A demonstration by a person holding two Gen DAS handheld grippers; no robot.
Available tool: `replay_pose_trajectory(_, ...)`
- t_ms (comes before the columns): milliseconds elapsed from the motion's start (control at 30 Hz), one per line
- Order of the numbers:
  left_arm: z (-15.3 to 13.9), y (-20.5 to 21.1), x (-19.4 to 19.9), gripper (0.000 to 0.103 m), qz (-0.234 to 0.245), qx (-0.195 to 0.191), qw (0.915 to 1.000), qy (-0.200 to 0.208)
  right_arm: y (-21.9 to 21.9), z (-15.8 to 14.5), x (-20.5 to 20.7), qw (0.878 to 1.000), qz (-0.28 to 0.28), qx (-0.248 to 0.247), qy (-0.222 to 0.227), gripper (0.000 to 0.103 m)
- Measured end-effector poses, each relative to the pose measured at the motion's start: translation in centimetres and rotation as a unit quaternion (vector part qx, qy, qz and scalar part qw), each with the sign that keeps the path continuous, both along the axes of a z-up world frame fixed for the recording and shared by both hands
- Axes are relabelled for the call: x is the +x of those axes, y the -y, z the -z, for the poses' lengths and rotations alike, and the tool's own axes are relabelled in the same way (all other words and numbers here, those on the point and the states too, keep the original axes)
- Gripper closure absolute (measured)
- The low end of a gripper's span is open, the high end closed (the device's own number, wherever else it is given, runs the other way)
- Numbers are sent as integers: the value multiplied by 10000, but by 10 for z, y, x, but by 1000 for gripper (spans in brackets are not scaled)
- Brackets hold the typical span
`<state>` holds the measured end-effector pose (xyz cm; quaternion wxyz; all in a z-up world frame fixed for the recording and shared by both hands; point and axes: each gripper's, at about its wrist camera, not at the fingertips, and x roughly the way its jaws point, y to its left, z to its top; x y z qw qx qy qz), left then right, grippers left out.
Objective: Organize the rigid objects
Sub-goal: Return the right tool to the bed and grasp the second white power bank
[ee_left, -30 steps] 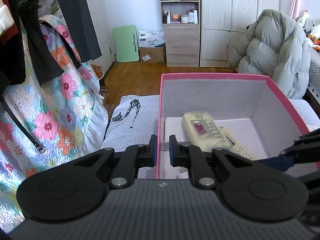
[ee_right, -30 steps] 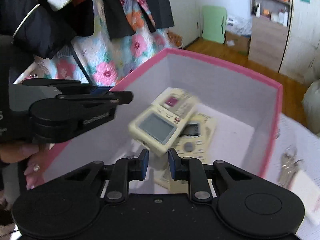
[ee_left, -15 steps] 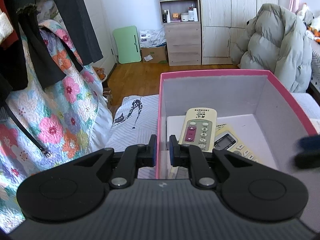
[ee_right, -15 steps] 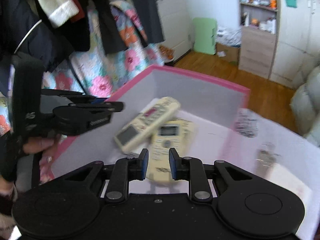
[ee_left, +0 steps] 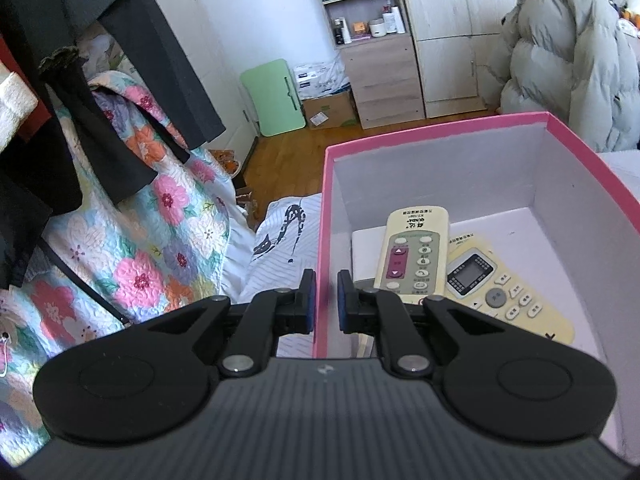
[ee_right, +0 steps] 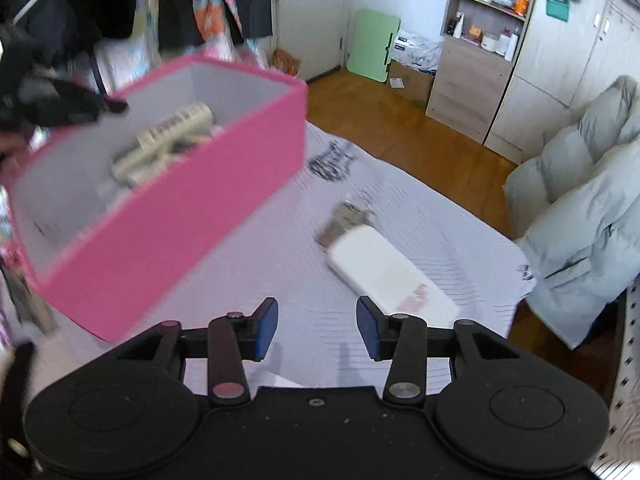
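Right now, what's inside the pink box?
Two cream remotes: one with pink buttons lies partly over the one with a screen, inside the pink box. A white flat item sits beneath; the gripper hides the near corner.

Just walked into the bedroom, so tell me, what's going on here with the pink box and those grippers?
Someone is tidying loose items into a pink box on the bed. The left gripper has its jaws clamped on the box's side wall. Two remote controls lie inside, one partly on top of the other. The right gripper is open and empty, facing a white rectangular device and a bunch of keys on the bedspread.
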<state>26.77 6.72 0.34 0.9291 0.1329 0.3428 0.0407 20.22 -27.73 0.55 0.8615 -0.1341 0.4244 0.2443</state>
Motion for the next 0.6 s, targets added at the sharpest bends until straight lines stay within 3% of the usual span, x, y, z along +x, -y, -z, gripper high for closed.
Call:
replay_pose_trajectory(133, 0, 0, -2, 93, -95, -32, 9999, 12, 3, 10, 15, 9991, -288, -184, 232, 40)
replay_pose_trajectory(467, 1, 1, -4, 93, -224, -87, 9997, 79, -15, 43, 76, 9921, -955, -807, 83, 36)
replay_pose_trajectory(600, 0, -1, -4, 93, -209, -171, 9996, 91, -15, 53, 92, 9965, -690, -470, -100, 31)
